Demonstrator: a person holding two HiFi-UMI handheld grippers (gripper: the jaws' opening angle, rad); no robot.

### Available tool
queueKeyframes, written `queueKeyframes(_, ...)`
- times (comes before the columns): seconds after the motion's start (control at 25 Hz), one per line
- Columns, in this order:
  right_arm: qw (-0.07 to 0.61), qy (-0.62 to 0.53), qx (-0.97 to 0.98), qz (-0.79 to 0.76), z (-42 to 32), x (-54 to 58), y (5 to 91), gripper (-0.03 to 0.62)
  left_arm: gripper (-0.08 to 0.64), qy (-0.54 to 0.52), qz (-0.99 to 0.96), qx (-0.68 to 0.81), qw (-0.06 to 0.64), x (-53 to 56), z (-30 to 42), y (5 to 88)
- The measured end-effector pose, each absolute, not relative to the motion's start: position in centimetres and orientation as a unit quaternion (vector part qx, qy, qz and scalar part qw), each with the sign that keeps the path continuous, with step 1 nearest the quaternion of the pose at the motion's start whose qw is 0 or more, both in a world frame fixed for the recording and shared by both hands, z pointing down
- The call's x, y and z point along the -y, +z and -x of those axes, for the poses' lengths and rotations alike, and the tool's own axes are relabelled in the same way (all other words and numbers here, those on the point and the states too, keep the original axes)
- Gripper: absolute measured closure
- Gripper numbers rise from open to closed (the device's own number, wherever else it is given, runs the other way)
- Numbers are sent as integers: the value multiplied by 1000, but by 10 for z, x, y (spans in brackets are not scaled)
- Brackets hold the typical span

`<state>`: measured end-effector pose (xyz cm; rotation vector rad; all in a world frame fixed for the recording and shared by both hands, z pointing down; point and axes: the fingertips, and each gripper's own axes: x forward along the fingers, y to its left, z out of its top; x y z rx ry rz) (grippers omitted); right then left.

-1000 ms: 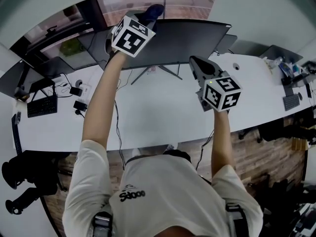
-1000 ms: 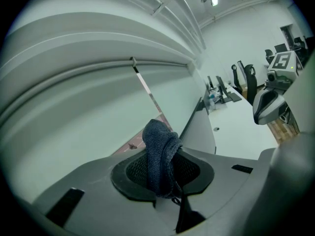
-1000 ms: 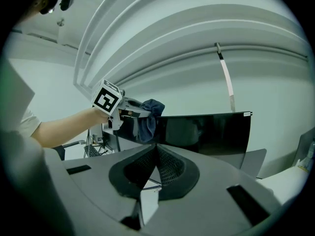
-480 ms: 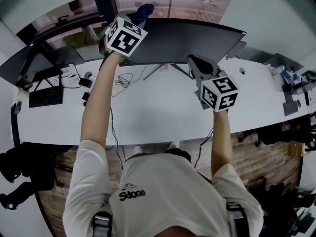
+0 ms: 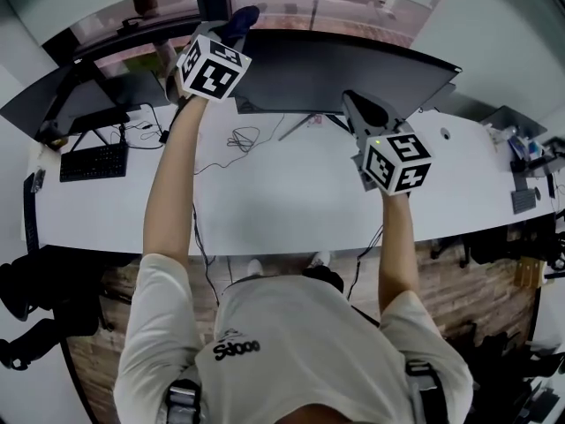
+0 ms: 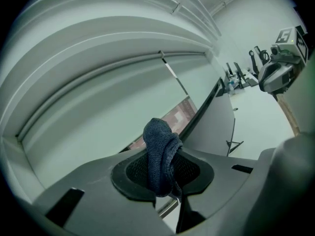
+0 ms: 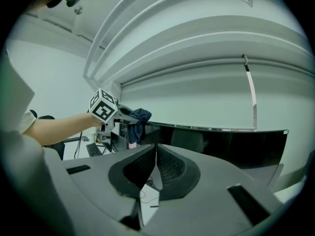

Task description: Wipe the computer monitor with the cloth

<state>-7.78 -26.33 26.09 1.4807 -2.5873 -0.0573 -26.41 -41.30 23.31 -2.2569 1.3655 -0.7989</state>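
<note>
A wide dark monitor (image 5: pixel 344 73) stands at the back of the white desk (image 5: pixel 282 201); its black screen (image 7: pixel 236 146) fills the right of the right gripper view. My left gripper (image 5: pixel 221 38) is raised at the monitor's top left corner, shut on a dark blue cloth (image 6: pixel 161 151) that bunches up between its jaws. The same cloth (image 7: pixel 139 119) shows against the monitor's upper left edge in the right gripper view. My right gripper (image 5: pixel 357 109) hovers in front of the screen's lower right part, jaws shut with nothing between them (image 7: pixel 153 168).
A second monitor (image 5: pixel 66 100) and a black keyboard (image 5: pixel 93 162) sit at the desk's left end. Loose cables (image 5: pixel 243 140) lie below the monitor stand (image 5: pixel 309 122). Small items (image 5: pixel 525 153) crowd the desk's right end. Behind the desk are windows.
The left gripper with the cloth has shifted left along the monitor's top edge, to its left corner. The right gripper has stayed nearly in place.
</note>
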Motion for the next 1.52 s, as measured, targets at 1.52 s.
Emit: queueKeyframes(1.52, 80, 66, 857, -506, 138, 290, 369, 586, 468, -246, 857, -452, 23, 435, 321, 430)
